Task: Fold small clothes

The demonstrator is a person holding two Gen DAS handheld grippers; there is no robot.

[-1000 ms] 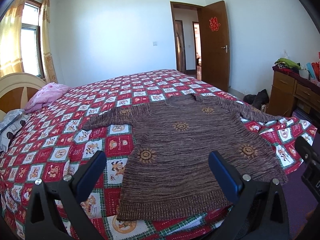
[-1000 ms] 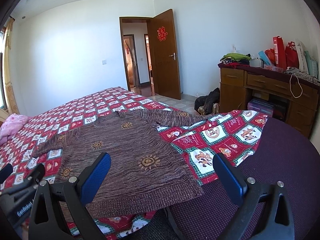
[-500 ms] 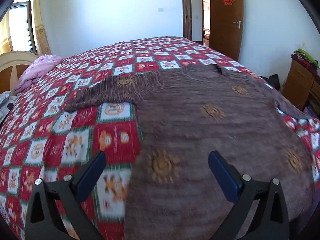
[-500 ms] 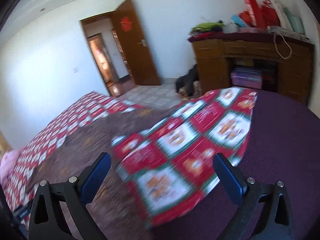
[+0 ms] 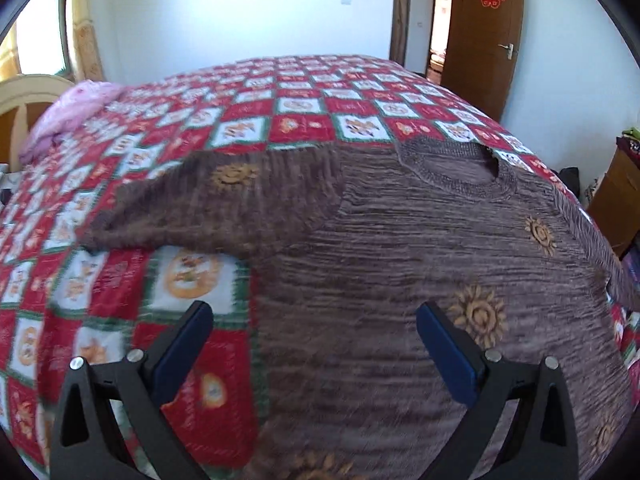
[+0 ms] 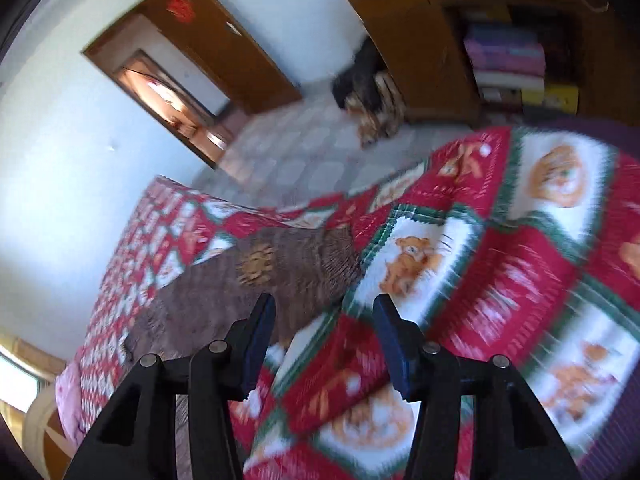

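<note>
**One brown sweater on the bed**

There is one sweater (image 5: 420, 248) and one bed cover (image 5: 304, 120). There are two claws. The sweater is brown and knitted, with yellow sun shapes on it. It lies flat on the red, white and green bed cover, both sleeves stretched out to the sides. The left claw (image 5: 314, 334) is spread wide above the sweater, pinching nothing. The right claw (image 6: 324, 326) is closing near a sleeve end, with nothing pinched.
</note>
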